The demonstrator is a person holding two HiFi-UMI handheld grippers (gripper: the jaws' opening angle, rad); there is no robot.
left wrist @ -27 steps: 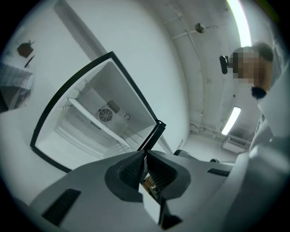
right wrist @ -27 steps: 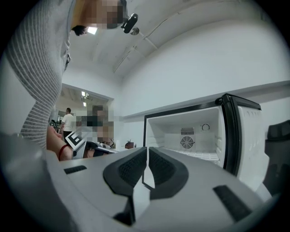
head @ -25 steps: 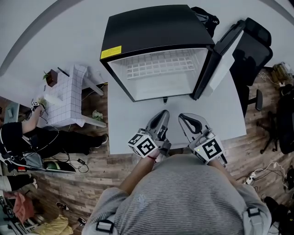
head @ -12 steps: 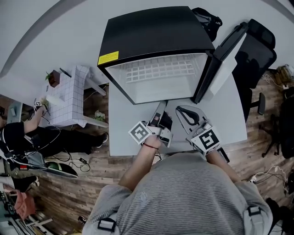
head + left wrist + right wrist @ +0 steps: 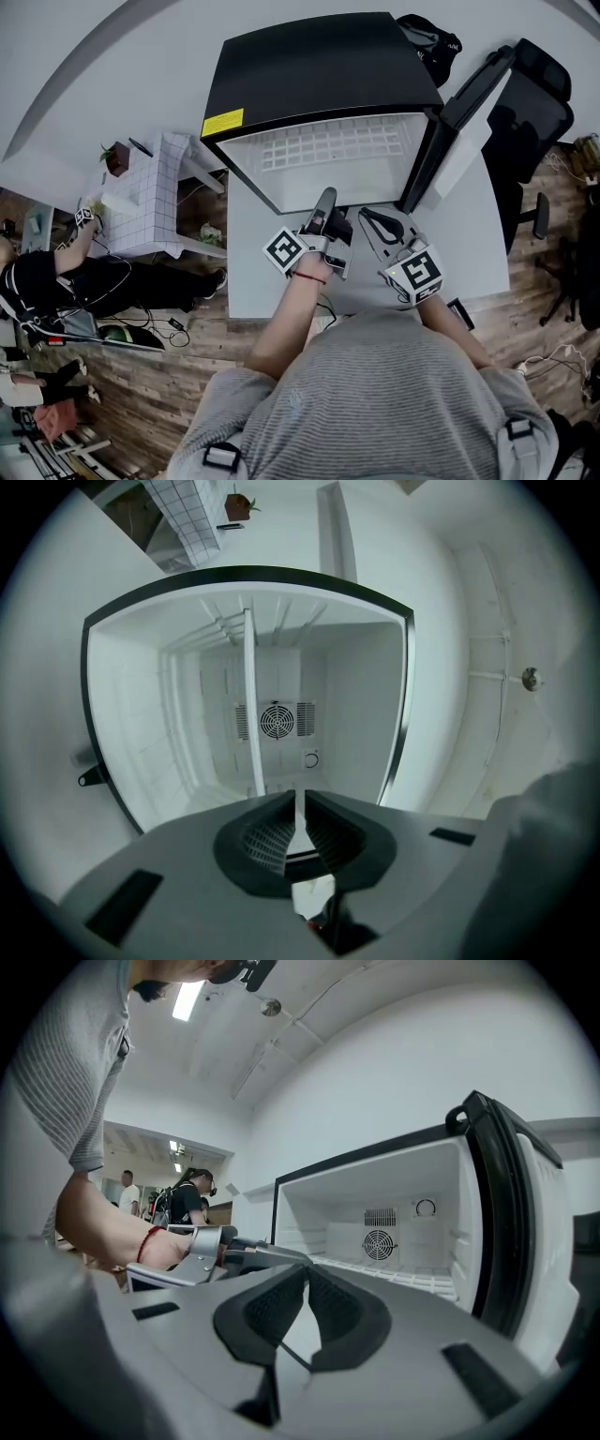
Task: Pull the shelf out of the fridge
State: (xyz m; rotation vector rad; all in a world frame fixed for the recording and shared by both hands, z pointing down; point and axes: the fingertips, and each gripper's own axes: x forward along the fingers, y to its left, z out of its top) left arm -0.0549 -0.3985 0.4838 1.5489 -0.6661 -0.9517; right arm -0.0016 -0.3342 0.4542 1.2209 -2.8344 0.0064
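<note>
A black mini fridge [image 5: 319, 66] stands on the white table [image 5: 469, 246], its door [image 5: 464, 122] swung open to the right. The white wire shelf [image 5: 328, 145] lies inside, across the white cavity. My left gripper [image 5: 325, 199] is shut and empty, turned on its side, its tip just before the fridge's lower front edge. From the left gripper view the shelf [image 5: 249, 705] shows edge-on as an upright bar beyond the gripper [image 5: 298, 803]. My right gripper [image 5: 364, 217] is shut and empty, slightly behind the left. The right gripper view shows its pads together [image 5: 307, 1274] and the shelf [image 5: 412, 1279] ahead.
A black office chair [image 5: 539, 103] stands right of the open door. A white gridded stand [image 5: 141, 197] sits left of the table, with a person [image 5: 56, 281] low on the floor beyond it. A dark bag [image 5: 427, 33] lies behind the fridge.
Both grippers have moved forward toward the fridge opening. The left one has rolled onto its side and leads.
</note>
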